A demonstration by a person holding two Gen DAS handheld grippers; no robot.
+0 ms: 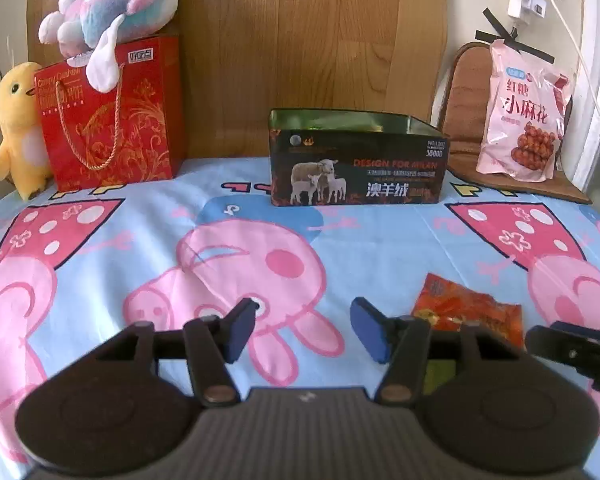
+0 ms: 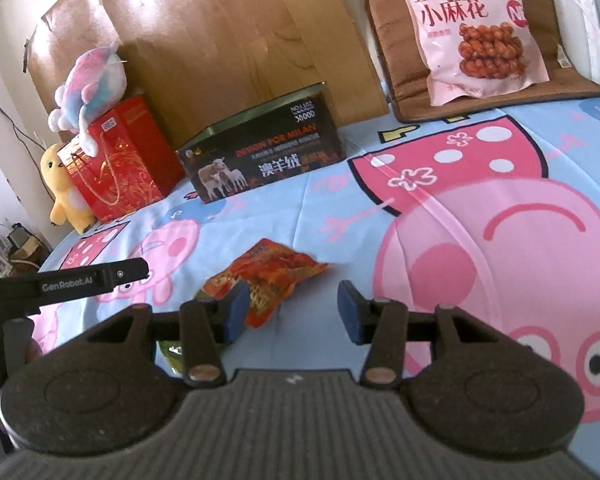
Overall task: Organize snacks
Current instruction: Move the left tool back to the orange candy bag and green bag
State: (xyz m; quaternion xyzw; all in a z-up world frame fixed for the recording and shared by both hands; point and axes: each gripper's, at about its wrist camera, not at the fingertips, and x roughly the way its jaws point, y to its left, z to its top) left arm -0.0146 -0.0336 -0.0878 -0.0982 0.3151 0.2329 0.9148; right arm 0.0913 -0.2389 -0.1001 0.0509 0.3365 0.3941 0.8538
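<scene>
Left wrist view: the left hand-held gripper (image 1: 303,330) hovers over a cartoon-pig sheet (image 1: 148,240) with its blue pads spread wide and nothing between them. A red-orange snack packet (image 1: 466,310) lies flat on the sheet just right of the right pad, partly hidden behind the finger linkage. Farther back stands an open dark tin box with sheep on its side (image 1: 358,168). At back left a red gift bag (image 1: 112,116) stands beside a yellow plush chick (image 1: 18,128), with a pink-and-blue plush toy (image 1: 116,8) on top of the bag. At back right a pink bag of twisted dough snacks (image 1: 524,116) leans on a brown cushion (image 1: 466,96).

Right wrist view: the right hand-held gripper (image 2: 291,312) is also spread and holding nothing. The snack packet (image 2: 270,276) lies just ahead, its near end behind the left pad. The left hand-held gripper (image 2: 96,278) shows at the left edge. The tin box (image 2: 260,160) sits well beyond the packet.
</scene>
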